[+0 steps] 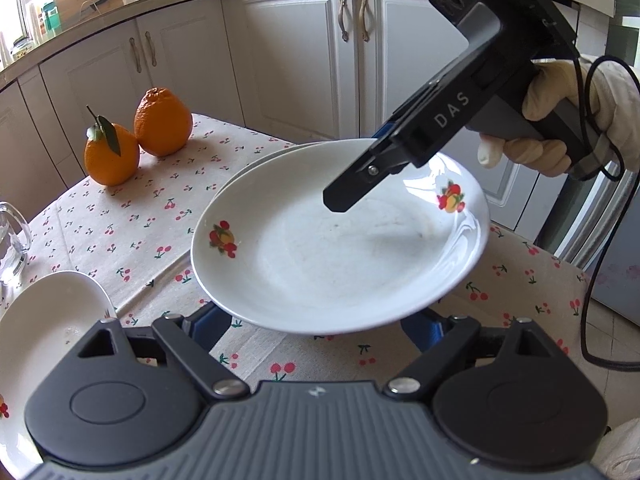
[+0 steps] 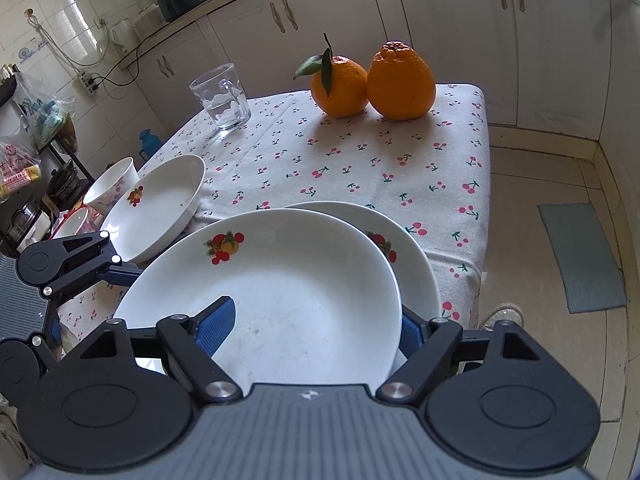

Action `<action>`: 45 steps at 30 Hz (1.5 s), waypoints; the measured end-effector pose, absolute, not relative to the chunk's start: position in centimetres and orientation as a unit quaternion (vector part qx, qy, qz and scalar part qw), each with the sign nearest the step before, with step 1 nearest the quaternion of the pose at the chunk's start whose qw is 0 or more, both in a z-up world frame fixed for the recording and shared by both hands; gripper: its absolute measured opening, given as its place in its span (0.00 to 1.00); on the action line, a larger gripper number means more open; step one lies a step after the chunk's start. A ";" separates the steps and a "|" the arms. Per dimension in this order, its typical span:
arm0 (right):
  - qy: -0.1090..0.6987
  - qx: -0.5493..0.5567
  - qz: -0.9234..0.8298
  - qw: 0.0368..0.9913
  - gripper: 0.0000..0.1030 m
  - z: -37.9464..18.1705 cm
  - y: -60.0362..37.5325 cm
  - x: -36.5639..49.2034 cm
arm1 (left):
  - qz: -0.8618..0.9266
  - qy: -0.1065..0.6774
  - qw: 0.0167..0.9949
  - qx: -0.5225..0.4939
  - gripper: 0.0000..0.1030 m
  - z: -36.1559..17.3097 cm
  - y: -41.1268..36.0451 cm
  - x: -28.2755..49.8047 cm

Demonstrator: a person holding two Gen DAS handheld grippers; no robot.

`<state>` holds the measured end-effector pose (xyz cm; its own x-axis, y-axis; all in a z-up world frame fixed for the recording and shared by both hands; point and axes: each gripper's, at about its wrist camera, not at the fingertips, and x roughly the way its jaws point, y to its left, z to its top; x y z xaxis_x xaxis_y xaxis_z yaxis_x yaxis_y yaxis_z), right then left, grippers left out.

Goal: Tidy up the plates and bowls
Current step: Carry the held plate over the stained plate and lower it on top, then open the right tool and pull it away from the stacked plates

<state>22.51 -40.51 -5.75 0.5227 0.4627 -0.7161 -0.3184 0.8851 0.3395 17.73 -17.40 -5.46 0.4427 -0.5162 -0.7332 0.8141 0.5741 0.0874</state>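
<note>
Straddling the near rim of the tilted fruit-printed plate (image 2: 300, 280), the right tongs (image 2: 316, 312) stand wide, one pad over its well, while the left tongs (image 1: 316, 320) reach beneath its opposite edge, neither grip discernible, a second plate (image 2: 416, 264) lying just beyond.

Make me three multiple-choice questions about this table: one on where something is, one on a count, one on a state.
1. The oranges sit: A in a basket; B on the cherry-print tablecloth; C on a chair.
2. Oranges in view: A one; B two; C four.
3. The nearest fruit-motif plate is: A upside down; B broken; C right way up.
Answers: B, they stand at the cloth's far end; B, two stand side by side; C, its hollow faces up, overlapping a second plate.
</note>
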 end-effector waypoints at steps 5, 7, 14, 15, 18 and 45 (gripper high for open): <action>0.436 0.088 0.220 0.868 0.84 -5.7 -40.8 21.8 | -0.408 0.337 0.820 0.218 0.89 -5.4 -17.4 17.7; 0.437 0.089 0.217 0.869 0.84 -5.7 -40.9 21.5 | -0.409 0.337 0.820 0.217 0.89 -5.4 -17.3 17.7; 0.435 0.096 0.208 0.871 0.84 -5.5 -41.2 20.7 | -0.411 0.337 0.819 0.216 0.90 -5.6 -17.3 17.8; 0.435 0.095 0.206 0.871 0.84 -5.4 -41.2 20.6 | -0.411 0.336 0.819 0.216 0.90 -5.6 -17.3 17.8; 0.434 0.093 0.202 0.873 0.84 -5.2 -41.2 20.2 | -0.411 0.335 0.820 0.215 0.90 -5.6 -17.3 17.8; 0.465 0.013 0.115 0.878 0.94 -3.9 -37.4 18.2 | -0.405 0.313 0.832 0.214 0.89 -5.5 -17.2 16.9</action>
<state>18.17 -37.43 -3.89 0.5422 0.2133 -0.8127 -0.1890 0.9734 0.1294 16.92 -17.23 -5.51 0.4760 -0.5393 -0.6947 0.8074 0.5811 0.1021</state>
